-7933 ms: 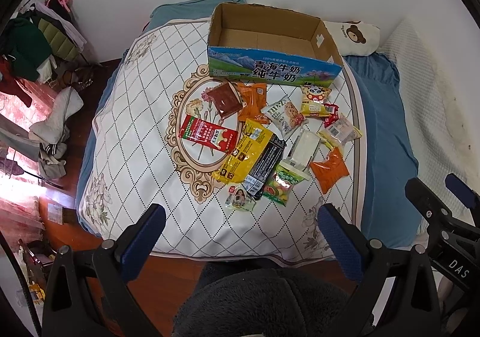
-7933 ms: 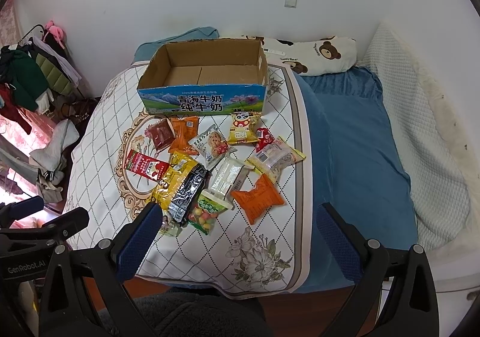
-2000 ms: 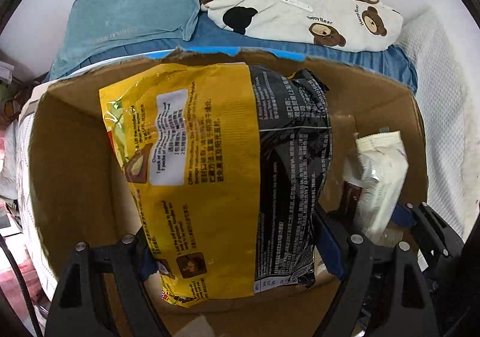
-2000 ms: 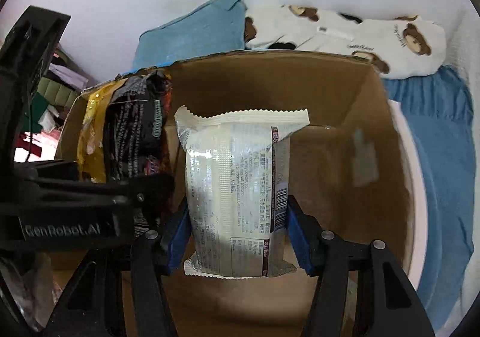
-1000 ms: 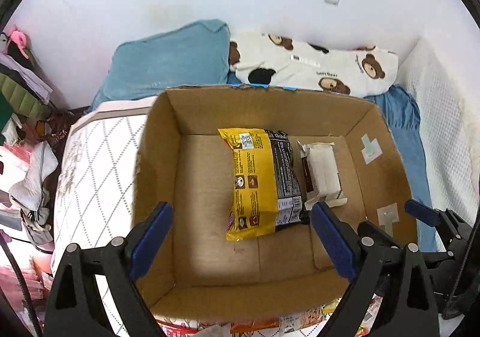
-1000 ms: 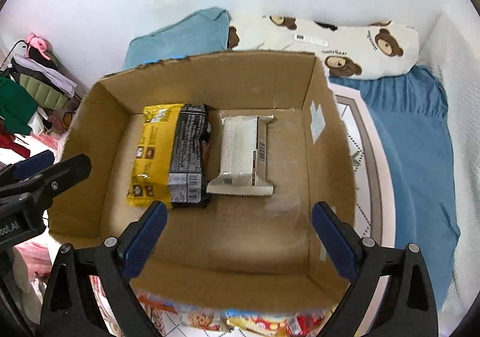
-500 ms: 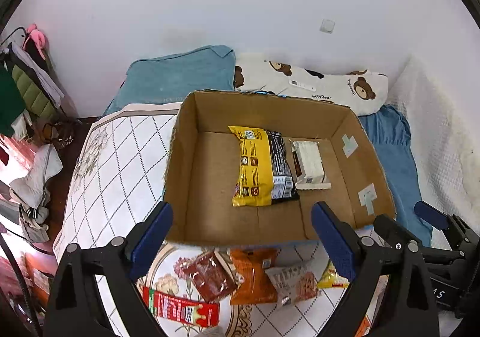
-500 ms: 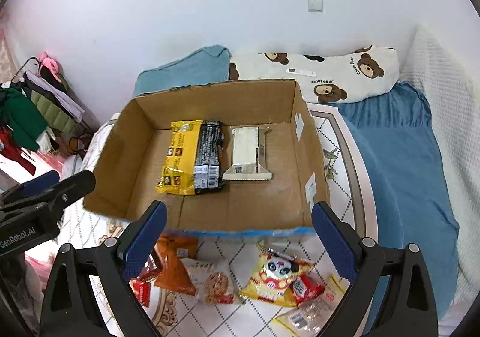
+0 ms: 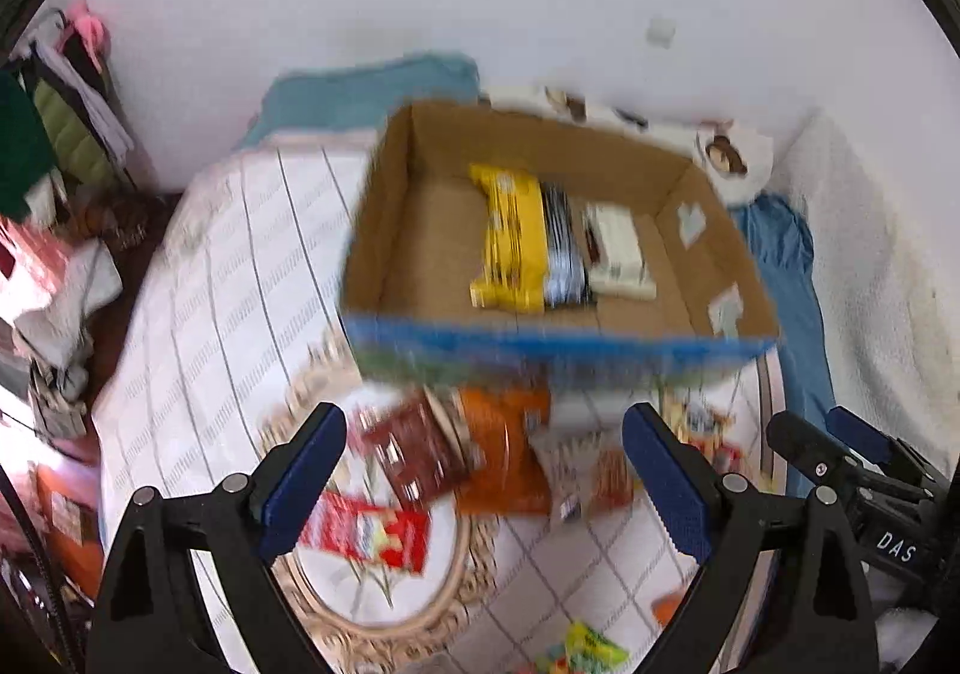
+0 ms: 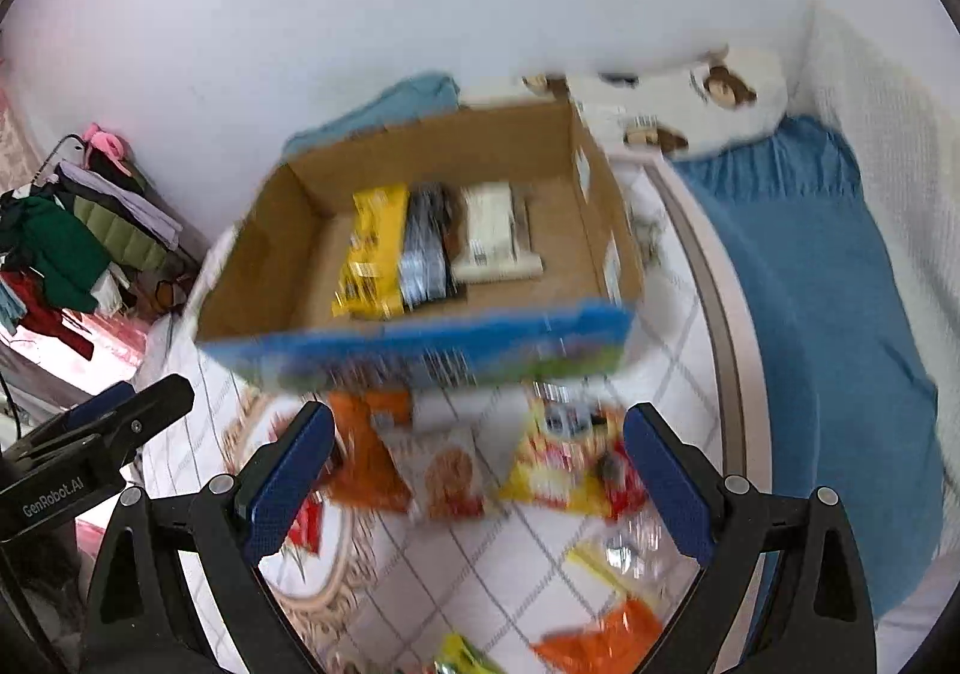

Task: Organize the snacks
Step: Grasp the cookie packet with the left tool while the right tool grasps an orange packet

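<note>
The cardboard box sits on the quilted bed cover, holding a yellow-and-black snack bag beside a white packet. Loose snacks lie before it: the left view alone shows a red packet, the right a yellow one. Left gripper and right gripper both gape wide, empty.

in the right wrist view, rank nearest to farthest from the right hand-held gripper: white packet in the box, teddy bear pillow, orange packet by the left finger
1. Orange packet, on the quilt just ahead of the right hand-held gripper, by its left finger.
2. White packet, lying inside the cardboard box, beyond the box's blue front wall.
3. Teddy bear pillow, behind the box against the wall.
</note>
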The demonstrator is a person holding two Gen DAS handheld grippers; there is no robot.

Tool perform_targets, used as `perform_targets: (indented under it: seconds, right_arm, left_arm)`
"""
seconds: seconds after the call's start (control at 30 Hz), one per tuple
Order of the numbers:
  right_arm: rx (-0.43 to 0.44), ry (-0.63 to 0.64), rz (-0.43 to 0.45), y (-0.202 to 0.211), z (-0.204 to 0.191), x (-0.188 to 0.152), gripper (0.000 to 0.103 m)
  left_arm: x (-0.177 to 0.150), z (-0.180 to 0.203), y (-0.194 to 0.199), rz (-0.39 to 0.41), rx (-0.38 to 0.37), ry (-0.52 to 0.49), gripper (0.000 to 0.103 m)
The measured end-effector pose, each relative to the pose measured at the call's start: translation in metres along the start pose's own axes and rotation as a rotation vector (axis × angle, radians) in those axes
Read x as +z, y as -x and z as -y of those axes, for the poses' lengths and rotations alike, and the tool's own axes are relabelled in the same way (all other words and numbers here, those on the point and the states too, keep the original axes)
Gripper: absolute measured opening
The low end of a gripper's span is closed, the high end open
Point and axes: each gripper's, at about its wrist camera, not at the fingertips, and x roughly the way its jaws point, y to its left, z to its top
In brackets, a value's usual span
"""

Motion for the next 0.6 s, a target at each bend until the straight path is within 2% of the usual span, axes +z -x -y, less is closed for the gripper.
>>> perform_targets:
  seconds: [0.13, 0.4, 0.5, 0.53, 0.6]
  right_arm:
    - [-0.029, -0.064, -0.091, -0.019, 0.03, -0.031, 0.099]
    - [-0.039, -0.381, -0.28, -0.041, 0.12, -0.123, 0.099]
    - [-0.002, -0.521, -0.335, -0.056, 0.147, -0.158, 0.098]
    - [0.011, -0.545, -0.342, -0.061, 0.151, -0.164, 0.097]
    - [0.036, -0.569, -0.356, -0.073, 0.154, -0.174, 0.086]
  left_arm:
    - [-0.029, 0.005, -0.029, -0.112, 0.004, -0.002, 0.094]
    - [-0.109, 0.018, -0.079, -0.349, 0.013, -0.059, 0.094]
    - [-0.124, 0.022, -0.093, -0.413, 0.008, -0.053, 0.094]
    - [-0.125, 0.024, -0.095, -0.421, -0.002, -0.045, 0.094]
    - [-0.117, 0.03, -0.099, -0.42, -0.02, -0.021, 0.094]
